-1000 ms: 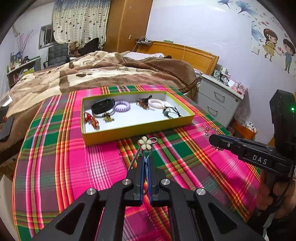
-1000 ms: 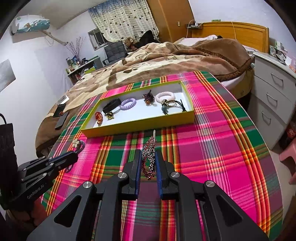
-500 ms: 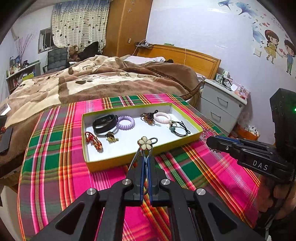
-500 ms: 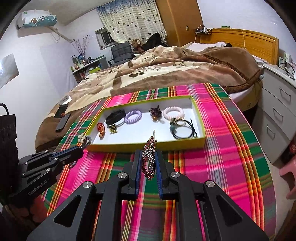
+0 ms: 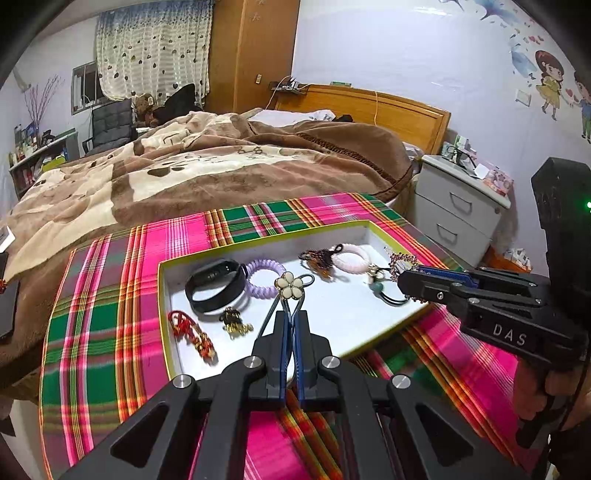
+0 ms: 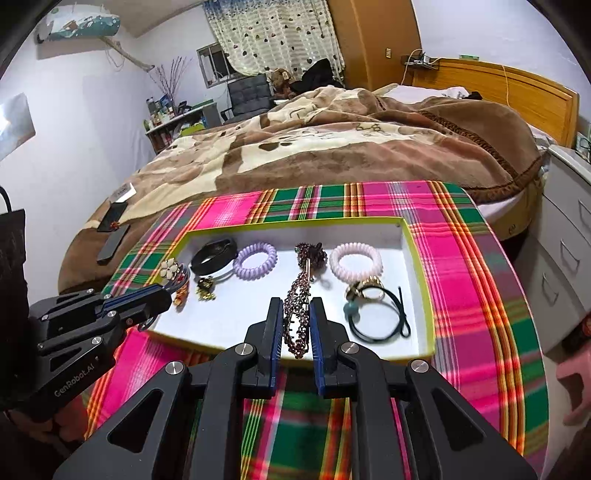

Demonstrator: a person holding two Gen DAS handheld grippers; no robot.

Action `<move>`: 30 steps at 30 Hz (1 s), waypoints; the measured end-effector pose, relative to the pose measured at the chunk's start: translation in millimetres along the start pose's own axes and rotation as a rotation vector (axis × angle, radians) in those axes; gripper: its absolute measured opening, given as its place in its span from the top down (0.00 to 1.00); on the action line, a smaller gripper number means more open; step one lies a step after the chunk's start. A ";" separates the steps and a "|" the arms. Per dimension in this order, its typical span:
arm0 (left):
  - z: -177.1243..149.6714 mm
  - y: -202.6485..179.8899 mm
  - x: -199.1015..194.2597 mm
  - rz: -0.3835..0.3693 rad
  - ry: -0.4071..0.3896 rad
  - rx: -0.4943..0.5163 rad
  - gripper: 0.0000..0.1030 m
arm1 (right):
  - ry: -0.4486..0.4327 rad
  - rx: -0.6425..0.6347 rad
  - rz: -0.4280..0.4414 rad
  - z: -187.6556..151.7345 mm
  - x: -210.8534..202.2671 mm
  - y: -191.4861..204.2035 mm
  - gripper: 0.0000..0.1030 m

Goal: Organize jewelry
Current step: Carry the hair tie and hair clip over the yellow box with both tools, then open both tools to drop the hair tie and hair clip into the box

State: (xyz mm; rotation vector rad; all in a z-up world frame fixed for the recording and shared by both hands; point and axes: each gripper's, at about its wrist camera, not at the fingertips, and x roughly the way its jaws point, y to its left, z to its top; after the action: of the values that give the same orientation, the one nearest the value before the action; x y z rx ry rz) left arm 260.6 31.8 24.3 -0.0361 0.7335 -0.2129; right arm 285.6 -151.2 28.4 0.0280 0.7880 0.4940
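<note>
Two pieces now hang over the yellow-rimmed white tray (image 6: pixel 413 254), not over the plaid-covered bench (image 6: pixel 480 280) as a second ago, so drop-off looks close. Left gripper (image 5: pixel 291 325) jaws nearly closed, pinching the cream flower hair tie (image 5: pixel 289 287). Right gripper (image 6: pixel 297 314) jaws clamped on the purple beaded hair clip (image 6: pixel 297 306), above the tray's front middle.

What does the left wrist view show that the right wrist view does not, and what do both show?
Only the left wrist view: cartoon children wall stickers and the right gripper from outside. Only the right wrist view: a wall air conditioner and the left gripper from outside. Both: the yellow-rimmed white tray, the cream flower hair tie, the purple spiral hair tie, the plaid cloth.
</note>
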 end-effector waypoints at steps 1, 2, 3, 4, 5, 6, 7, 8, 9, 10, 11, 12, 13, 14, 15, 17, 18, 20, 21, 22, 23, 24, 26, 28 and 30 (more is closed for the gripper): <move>1.8 0.5 3.2 0.001 0.002 0.002 0.97 | 0.007 -0.003 -0.002 1.7 5.4 -0.6 0.86; 3.9 1.9 9.5 0.005 0.007 0.003 0.97 | 0.015 -0.005 -0.004 3.3 10.9 -1.3 0.86; 5.2 3.4 14.1 0.005 0.012 0.002 0.97 | 0.024 -0.009 -0.005 4.8 17.3 -1.9 0.86; 6.5 4.7 19.2 0.005 0.018 0.002 0.97 | 0.030 -0.012 -0.005 6.1 22.2 -2.5 0.86; 7.4 5.9 24.6 0.007 0.026 0.002 0.97 | 0.038 -0.016 -0.008 6.9 27.6 -3.2 0.86; 7.9 6.6 28.7 0.009 0.033 0.002 0.97 | 0.047 -0.017 -0.010 7.4 32.2 -4.8 0.86; 8.5 7.7 34.2 0.011 0.042 0.001 0.97 | 0.059 -0.015 -0.011 8.2 38.1 -6.5 0.86; 8.3 7.6 37.1 0.012 0.047 0.002 0.97 | 0.071 -0.011 -0.007 8.5 43.5 -8.6 0.86; 8.8 8.7 42.9 0.012 0.058 0.003 0.97 | 0.081 -0.007 -0.004 8.3 48.3 -10.6 0.86; 9.3 9.1 46.2 0.013 0.063 0.004 0.97 | 0.089 -0.006 -0.006 8.1 52.0 -11.6 0.86; 9.7 10.1 51.4 0.017 0.072 0.006 0.97 | 0.096 -0.005 -0.007 8.1 55.7 -12.8 0.86; 9.9 11.3 55.2 0.019 0.080 0.005 0.97 | 0.102 -0.005 -0.008 8.2 58.8 -13.9 0.86; 10.0 11.8 58.7 0.018 0.086 0.004 0.97 | 0.108 -0.003 -0.007 8.2 61.8 -15.0 0.86; 10.2 12.0 61.1 0.018 0.090 0.004 0.97 | 0.114 -0.001 -0.008 8.3 64.9 -16.1 0.86; 10.0 12.2 64.3 0.020 0.098 0.007 0.97 | 0.121 -0.001 -0.007 8.2 68.0 -17.1 0.86; 8.8 12.8 69.6 0.025 0.115 0.008 0.97 | 0.130 0.000 -0.008 8.8 73.3 -17.0 0.86; 8.3 13.5 71.8 0.024 0.121 0.006 0.97 | 0.135 -0.001 -0.008 9.0 75.8 -17.3 0.86; 7.9 14.0 74.8 0.027 0.131 0.003 0.97 | 0.144 -0.002 -0.006 8.2 79.0 -17.4 0.86; 7.4 14.9 76.7 0.027 0.138 0.001 0.97 | 0.141 -0.003 -0.005 8.6 79.3 -17.2 0.86; 7.0 15.5 77.8 0.025 0.142 0.000 0.97 | 0.142 -0.002 -0.005 9.4 80.1 -16.6 0.86; 6.5 15.7 78.8 0.023 0.146 -0.001 0.97 | 0.143 -0.001 -0.005 10.0 80.5 -16.5 0.86; 6.1 15.6 80.0 0.024 0.151 0.001 0.97 | 0.144 -0.001 -0.006 10.1 80.5 -16.6 0.86; 5.6 15.6 81.1 0.020 0.155 0.002 0.97 | 0.144 -0.003 -0.006 10.3 80.9 -16.6 0.86; 5.3 15.5 81.5 0.016 0.157 0.001 0.97 | 0.144 -0.003 -0.009 10.5 81.2 -16.3 0.85; 4.8 15.0 82.9 0.019 0.166 0.002 0.97 | 0.144 -0.007 -0.012 10.6 81.4 -15.9 0.84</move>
State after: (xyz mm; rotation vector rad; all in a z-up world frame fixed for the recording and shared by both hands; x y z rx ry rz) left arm 326.4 29.2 -28.4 -0.0096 0.8986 -0.2000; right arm 348.1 -128.1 -22.0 -0.0188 0.9266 0.4908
